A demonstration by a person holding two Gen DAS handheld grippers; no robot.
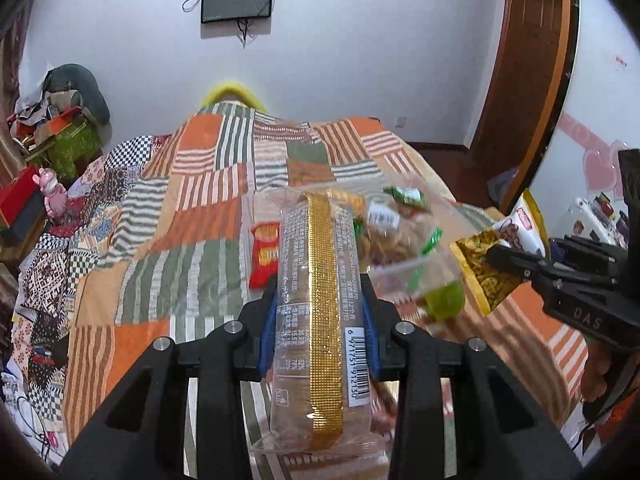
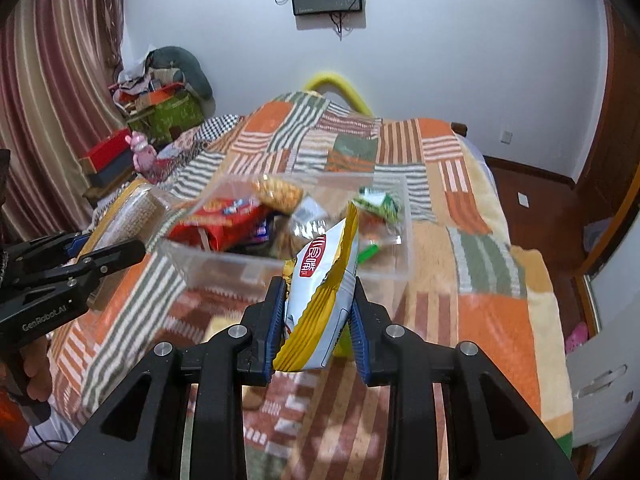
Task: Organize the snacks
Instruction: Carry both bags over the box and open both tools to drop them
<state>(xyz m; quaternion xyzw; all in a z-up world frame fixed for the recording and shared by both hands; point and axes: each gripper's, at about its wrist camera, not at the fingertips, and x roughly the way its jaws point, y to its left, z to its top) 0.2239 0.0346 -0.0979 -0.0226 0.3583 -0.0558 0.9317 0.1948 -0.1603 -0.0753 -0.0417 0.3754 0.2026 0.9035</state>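
Right wrist view shows a clear plastic box (image 2: pixel 304 268) on the patchwork bedspread (image 2: pixel 492 312), holding a red packet (image 2: pixel 218 226), a bag of yellow puffed snacks (image 2: pixel 280 194) and green-and-white sachets (image 2: pixel 378 204). My left gripper (image 1: pixel 320 304) is clamped on a long transparent cracker pack (image 1: pixel 316 320) with a gold strip and barcode, held in the air beside the box. My right gripper (image 2: pixel 318 304) pinches a crinkled white-and-yellow pouch (image 2: pixel 320 300) with a red label, held just before the box's near wall. A red fries packet (image 1: pixel 264 256) lies on the bedspread.
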